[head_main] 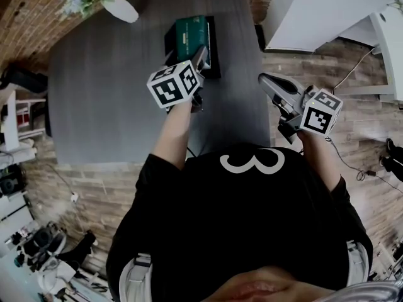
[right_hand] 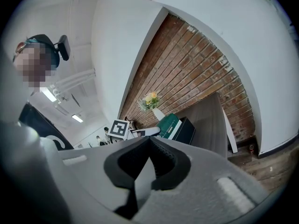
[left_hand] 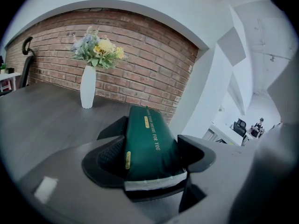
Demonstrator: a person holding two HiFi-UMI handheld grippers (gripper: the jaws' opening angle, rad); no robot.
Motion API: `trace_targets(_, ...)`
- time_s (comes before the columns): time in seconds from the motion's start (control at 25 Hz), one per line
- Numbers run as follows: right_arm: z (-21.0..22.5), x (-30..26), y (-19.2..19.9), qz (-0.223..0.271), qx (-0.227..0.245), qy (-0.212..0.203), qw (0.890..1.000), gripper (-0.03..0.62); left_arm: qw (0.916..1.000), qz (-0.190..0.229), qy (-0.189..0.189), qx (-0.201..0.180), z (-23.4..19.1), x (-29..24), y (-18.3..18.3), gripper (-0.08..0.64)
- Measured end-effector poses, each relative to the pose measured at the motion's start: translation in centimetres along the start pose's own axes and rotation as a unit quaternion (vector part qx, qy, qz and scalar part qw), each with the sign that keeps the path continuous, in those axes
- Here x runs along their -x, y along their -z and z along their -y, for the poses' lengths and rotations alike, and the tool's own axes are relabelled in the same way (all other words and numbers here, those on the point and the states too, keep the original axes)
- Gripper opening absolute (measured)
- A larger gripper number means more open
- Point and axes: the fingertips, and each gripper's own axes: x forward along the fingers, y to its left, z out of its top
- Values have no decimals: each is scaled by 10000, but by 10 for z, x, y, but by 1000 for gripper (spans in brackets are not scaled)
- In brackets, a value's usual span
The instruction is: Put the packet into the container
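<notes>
In the head view a dark green packet (head_main: pixel 192 36) lies tilted over a black container (head_main: pixel 214 55) at the far middle of the grey table (head_main: pixel 94 93). My left gripper (head_main: pixel 201 58) is at the packet's near end. The left gripper view shows the packet (left_hand: pixel 152 143) filling the gap between both black pads (left_hand: pixel 105 160), so the left gripper (left_hand: pixel 150 134) is shut on it. My right gripper (head_main: pixel 263 78) hangs off the table's right edge, away from the container. Its pads meet, and the right gripper (right_hand: pixel 149 141) holds nothing. Packet (right_hand: pixel 169 124) and container (right_hand: pixel 187 130) show far ahead of it.
A white vase (head_main: pixel 119 8) with flowers stands at the table's far left corner, well left of the container (left_hand: pixel 88 87). A brick wall runs behind the table. White panels (head_main: pixel 327 11) stand to the right, with cables on the floor (head_main: pixel 352 168).
</notes>
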Motion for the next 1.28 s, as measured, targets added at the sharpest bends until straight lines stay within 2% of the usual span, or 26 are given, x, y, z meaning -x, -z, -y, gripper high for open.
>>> trace_targets(0.44,9,2,4,-22,-79,77,9999,2,9998,-204,-53,48,-1,-9,15,374)
trace_targets(0.88,9,0,4,-21,-67,76,9999,2,9998,-159,-107,-22,-1,-9,12,382)
trace_targets(1.0,11,2,3,-23,-79,65,9999,2,10000,-48,-58,62,0,-10,9,347)
trace_targets(1.28,8,-1,4,-52,-76,36,10000,2,9998,-21,160,139,2,-7,7,364)
